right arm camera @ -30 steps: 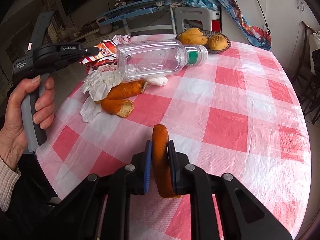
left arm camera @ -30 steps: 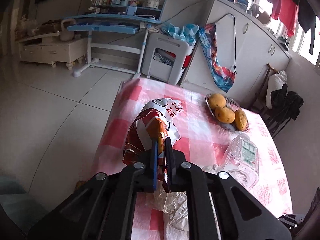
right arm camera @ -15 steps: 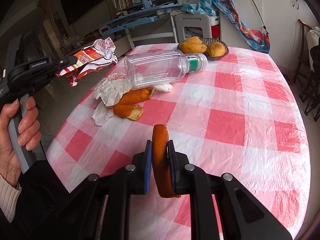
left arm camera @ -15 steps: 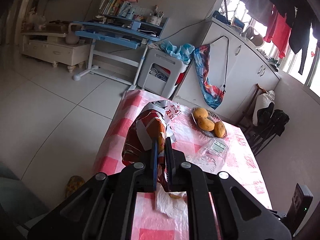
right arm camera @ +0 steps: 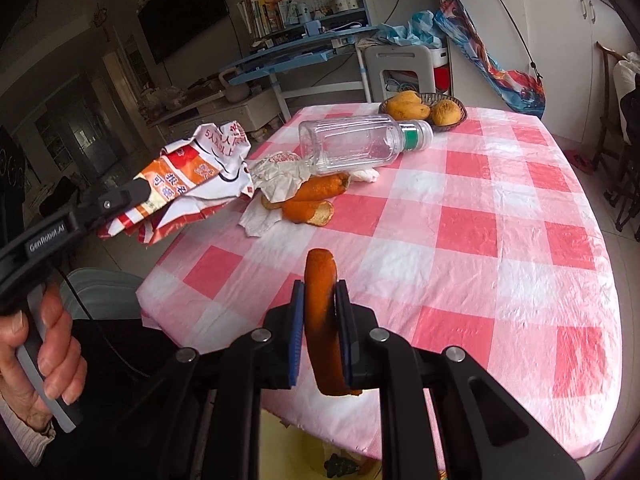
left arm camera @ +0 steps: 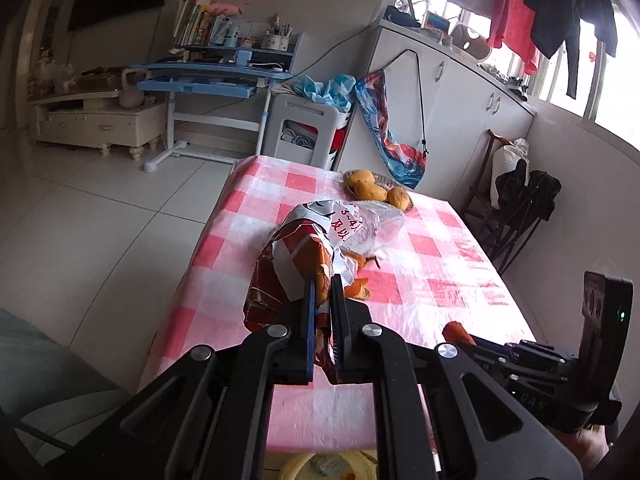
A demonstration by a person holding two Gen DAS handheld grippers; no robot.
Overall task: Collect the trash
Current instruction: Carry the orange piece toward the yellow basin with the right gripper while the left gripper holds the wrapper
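Both tongs full, left gripper (left arm camera: pixel 320 316) clamping wrapper (left arm camera: pixel 288 272), right gripper (right arm camera: pixel 320 332) clamping peel (right arm camera: pixel 322 320); bin (left arm camera: pixel 320 466) lies below table (left arm camera: pixel 420 280) edge, under both.

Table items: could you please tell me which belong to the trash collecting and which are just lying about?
Trash job:
- snack wrapper, in left hand-held gripper
- orange peel strip, in right hand-held gripper
- peels
- crumpled paper
- empty bottle

Lying about:
- fruit basket

We are counting one clear bottle (right arm camera: pixel 356 142), one snack wrapper (right arm camera: pixel 192 184), one crumpled paper (right arm camera: pixel 276 176), three orange peels, one (right arm camera: pixel 324 320) lifted and two (right arm camera: pixel 316 196) lying near the table's (right arm camera: pixel 500 240) left edge, and three fruits (right arm camera: pixel 408 108) in one basket (right arm camera: pixel 460 116) at its far edge.
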